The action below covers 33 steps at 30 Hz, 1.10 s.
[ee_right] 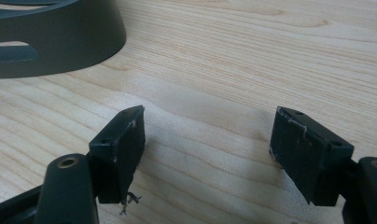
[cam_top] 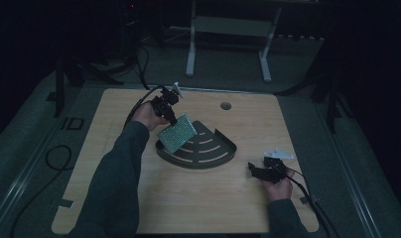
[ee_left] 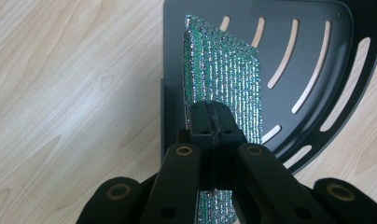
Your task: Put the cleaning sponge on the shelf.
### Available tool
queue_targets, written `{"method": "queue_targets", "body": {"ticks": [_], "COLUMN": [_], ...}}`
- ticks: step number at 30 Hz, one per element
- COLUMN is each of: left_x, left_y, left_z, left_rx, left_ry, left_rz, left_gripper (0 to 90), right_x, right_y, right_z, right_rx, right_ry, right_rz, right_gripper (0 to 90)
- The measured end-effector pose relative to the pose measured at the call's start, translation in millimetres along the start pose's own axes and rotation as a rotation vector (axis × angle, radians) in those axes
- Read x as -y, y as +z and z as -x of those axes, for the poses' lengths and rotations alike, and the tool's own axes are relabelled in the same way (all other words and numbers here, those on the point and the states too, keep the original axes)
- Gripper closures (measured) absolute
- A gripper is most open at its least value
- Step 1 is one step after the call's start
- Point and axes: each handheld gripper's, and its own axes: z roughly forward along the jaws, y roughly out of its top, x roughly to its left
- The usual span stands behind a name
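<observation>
Two grippers are being held over a wooden table (cam_top: 198,208) by a person seated at its near edge. The left forearm is being extended forward and slightly inward, and the left gripper (cam_top: 169,115) is being kept raised above the table's middle, tilted down toward a dark rack (cam_top: 216,153). Its jaws are being pressed together on the top edge of a sponge (cam_top: 177,133), which is being held hanging, slanted, just above the rack's left part. In the left gripper view the sponge (ee_left: 233,88) is being seen edge-on, nearly upright over the rack (ee_left: 354,70). The sponge is being shown as a thin rectangular pad covered in glittering green-and-silver mesh. The rack is being shown as a quarter-round tray with curved slots and a low rim. The right gripper (cam_top: 260,171) is being rested low at the table's right, well apart from the sponge, its jaws being kept spread wide with nothing between them; bare wood (ee_right: 252,70) is lying between them, the rack's rim (ee_right: 74,42) near.
</observation>
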Motion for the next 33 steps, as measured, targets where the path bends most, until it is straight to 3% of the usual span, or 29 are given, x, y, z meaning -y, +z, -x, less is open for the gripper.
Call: {"method": "queue_targets", "body": {"ticks": [12, 25, 33], "left_x": [-4.9, -6.1, -3.3], "left_y": [9.5, 22.7, 30.1], "left_z": [2.7, 4.8, 3.4], "left_rx": [-0.027, -0.069, -0.067], "left_ry": [0.005, 0.023, 0.019], "left_rz": [-0.006, -0.053, -0.070], "left_gripper": [90.0, 90.0, 89.9], "right_x": [0.0, 0.0, 0.0], "right_y": [0.0, 0.0, -0.1], "right_z": [0.2, 0.3, 0.4], "right_rx": [-0.001, -0.002, -0.003], "right_ry": [-0.001, -0.002, -0.003], "right_rz": [0.000, -0.001, -0.001], "right_gripper": [25.7, 25.8, 25.7]}}
